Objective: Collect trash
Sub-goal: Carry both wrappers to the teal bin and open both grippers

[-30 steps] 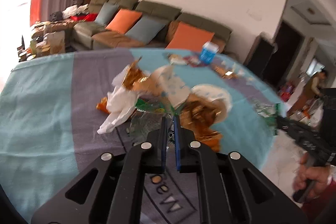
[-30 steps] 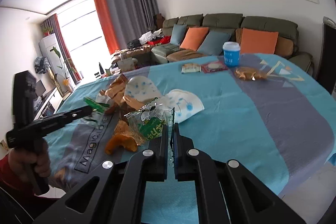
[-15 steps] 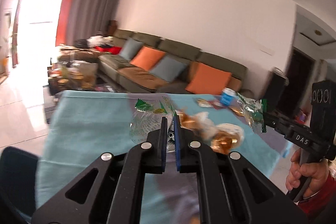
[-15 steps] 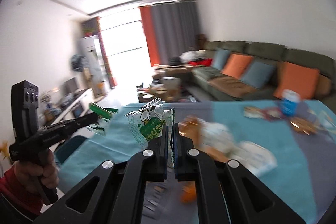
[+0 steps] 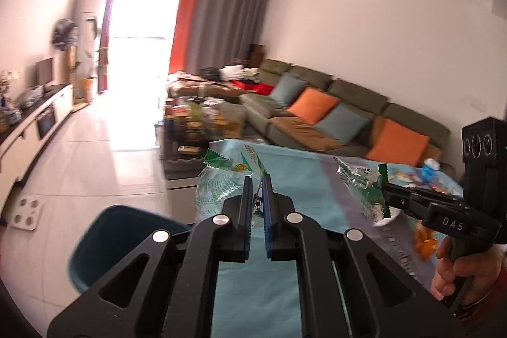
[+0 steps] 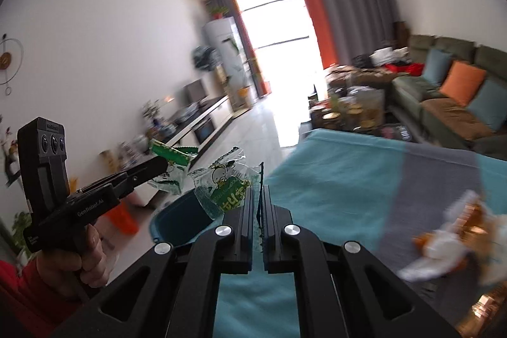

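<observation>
Left wrist | left gripper (image 5: 257, 179) pinching green wrapper (image 5: 221, 179) | right gripper (image 6: 257, 179) pinching snack wrapper (image 6: 226, 186)

A table (image 6: 348, 179) under a teal and grey cloth fills the lower right of the right wrist view, crumpled white and orange wrappers (image 6: 450, 243) heaped at its right edge.

Black hand-held gripper (image 5: 256, 189), silver screws, blue pads; red sleeve (image 6: 19, 296).

Daylight blows out the window (image 5: 139, 5), its glare washing the floor (image 5: 82, 141); fisheye edges curve, surroundings motion-blurred.
</observation>
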Demonstrator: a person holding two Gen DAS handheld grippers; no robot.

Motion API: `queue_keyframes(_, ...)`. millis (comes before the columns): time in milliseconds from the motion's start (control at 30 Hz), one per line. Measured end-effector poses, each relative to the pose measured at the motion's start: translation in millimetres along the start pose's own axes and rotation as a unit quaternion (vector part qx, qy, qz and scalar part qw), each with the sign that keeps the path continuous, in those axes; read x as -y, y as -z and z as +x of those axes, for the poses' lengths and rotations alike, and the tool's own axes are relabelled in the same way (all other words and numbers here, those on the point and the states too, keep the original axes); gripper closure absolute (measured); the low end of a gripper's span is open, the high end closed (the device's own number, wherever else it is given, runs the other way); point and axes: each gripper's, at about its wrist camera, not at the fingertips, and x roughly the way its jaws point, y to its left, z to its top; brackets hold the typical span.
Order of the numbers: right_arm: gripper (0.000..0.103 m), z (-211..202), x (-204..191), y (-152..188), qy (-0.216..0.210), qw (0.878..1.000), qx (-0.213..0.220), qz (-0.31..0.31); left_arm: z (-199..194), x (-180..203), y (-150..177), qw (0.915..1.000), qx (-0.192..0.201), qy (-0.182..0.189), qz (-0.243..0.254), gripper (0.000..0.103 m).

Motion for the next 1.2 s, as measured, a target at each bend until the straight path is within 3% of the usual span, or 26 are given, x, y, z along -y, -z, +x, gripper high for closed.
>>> queue_keyframes(133, 0.1, 40, -18, -9, -0.035, 0.999, -0.033, -0.012, -9, -33, 3, 0.9993, -0.005, -0.035, -0.015, 0.097)
queue_keyframes(367, 0.1, 104, -56, -12, -0.061, 0.993, -0.098, -0.027, -23, -97, 23, 0.9936, -0.037, -0.097, -0.046, 0.097)
queue_keyframes(600, 0.099, 175, -92, -9, -0.061, 0.981, -0.175, -0.053, -2, -137, 53, 0.9873, -0.081, -0.117, -0.07, 0.096)
queue_keyframes(700, 0.093, 196, -98, -4, -0.053, 0.975, -0.205, -0.061, 14, -146, 68, 0.9837, -0.105, -0.123, -0.078, 0.095)
queue_keyframes(733, 0.083, 204, -97, -1, -0.053, 0.974, -0.212, -0.055, 24, -149, 71, 0.9827, -0.109, -0.128, -0.079, 0.09)
queue_keyframes(800, 0.077, 211, -97, 2, -0.049, 0.974, -0.216, -0.052, 28, -155, 73, 0.9817, -0.11, -0.134, -0.081, 0.088)
queue_keyframes(1067, 0.077, 200, -87, -3, -0.048, 0.98, -0.19, -0.036, 27, -159, 68, 0.9832, -0.089, -0.134, -0.086, 0.074)
queue_keyframes(1200, 0.064, 177, -82, -8, -0.044, 0.986, -0.158, -0.038, 14, -137, 60, 0.9852, -0.07, -0.133, -0.082, 0.062)
